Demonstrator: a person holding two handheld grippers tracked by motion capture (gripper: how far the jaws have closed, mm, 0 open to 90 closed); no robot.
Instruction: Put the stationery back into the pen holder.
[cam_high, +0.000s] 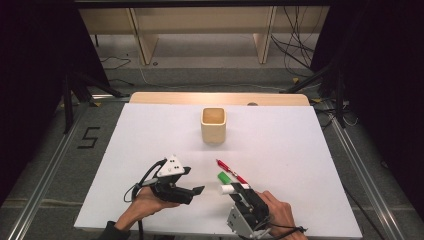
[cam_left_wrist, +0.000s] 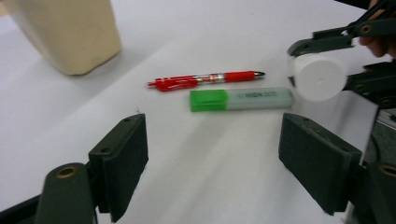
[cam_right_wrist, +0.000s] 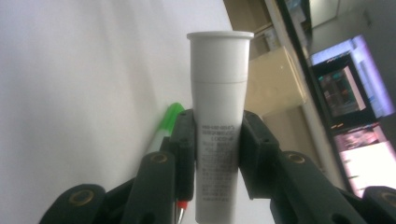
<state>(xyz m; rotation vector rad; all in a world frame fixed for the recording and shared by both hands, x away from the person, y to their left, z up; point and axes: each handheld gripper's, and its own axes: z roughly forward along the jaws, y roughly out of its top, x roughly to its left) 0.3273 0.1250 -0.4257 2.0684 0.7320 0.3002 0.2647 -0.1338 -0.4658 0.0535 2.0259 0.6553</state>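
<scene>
- White tube (cam_right_wrist: 218, 121), a plastic tube with a wide flat cap and small print on its body, is clamped between the jaws of the right gripper (cam_high: 239, 189). It sits near the front of the table, its capped end pointing forward past the jaws.
- The grip is on the tube's body below the cap, which likely keeps the cap free and the tube steady for carrying.
- In the left gripper view the tube's round cap end (cam_left_wrist: 319, 77) faces the camera from the right.
- The left gripper (cam_high: 199, 190) is just left of it above the table, its jaws standing wide apart with nothing between them.
- A green highlighter (cam_left_wrist: 241, 99) and a red pen (cam_left_wrist: 205, 80) lie side by side on the white tabletop (cam_high: 280, 145), just beyond the tube.
- A cream square cup (cam_high: 213, 125) stands upright farther back, near the table's middle, open at the top. It seems the likely place for these items.
</scene>
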